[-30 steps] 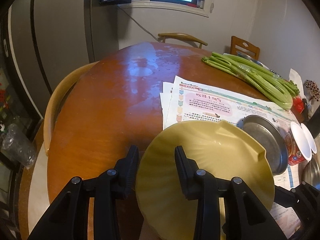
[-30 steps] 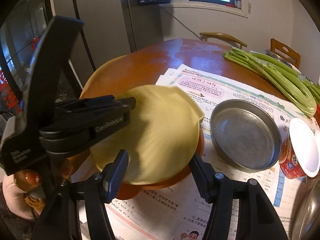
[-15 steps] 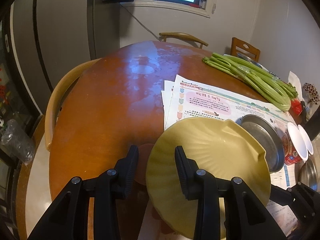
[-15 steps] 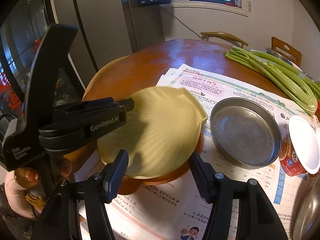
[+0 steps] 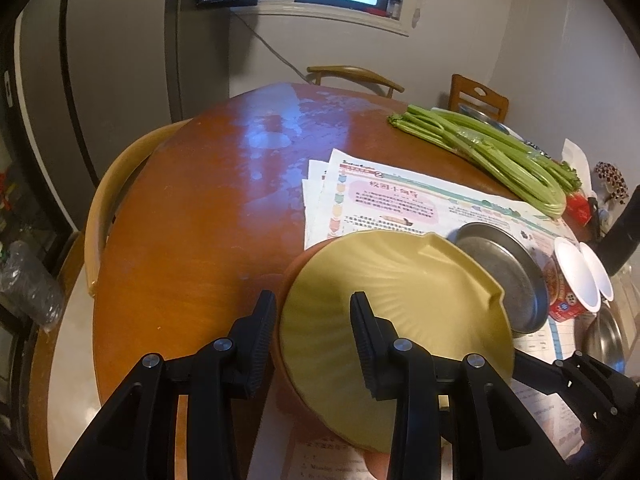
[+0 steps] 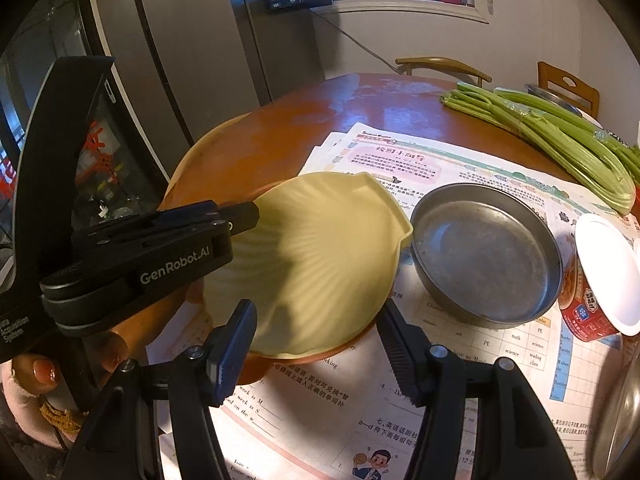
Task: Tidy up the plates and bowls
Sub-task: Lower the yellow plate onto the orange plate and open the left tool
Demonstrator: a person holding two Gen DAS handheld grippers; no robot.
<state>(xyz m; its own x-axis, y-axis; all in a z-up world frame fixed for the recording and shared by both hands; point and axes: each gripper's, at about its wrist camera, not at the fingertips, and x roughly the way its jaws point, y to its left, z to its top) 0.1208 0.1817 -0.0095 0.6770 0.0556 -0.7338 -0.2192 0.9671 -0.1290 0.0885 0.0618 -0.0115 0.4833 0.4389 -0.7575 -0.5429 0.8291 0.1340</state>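
Plate [image 6: 320,268], yellow and shell-shaped, sits tilted on an orange dish [image 6: 312,354] at frame centre, its notched end toward the steel pan [image 6: 486,256] on the right. Pan looks empty. Red cup [image 6: 592,304] lies on its side at the right edge. Left gripper [image 5: 313,322] is nearly closed, pinching the plate's left rim. Right gripper [image 6: 318,346] is nearly closed too, straddling the orange dish's near edge; contact unclear. Both point steeply down. Celery [image 5: 492,152] lies upper right.
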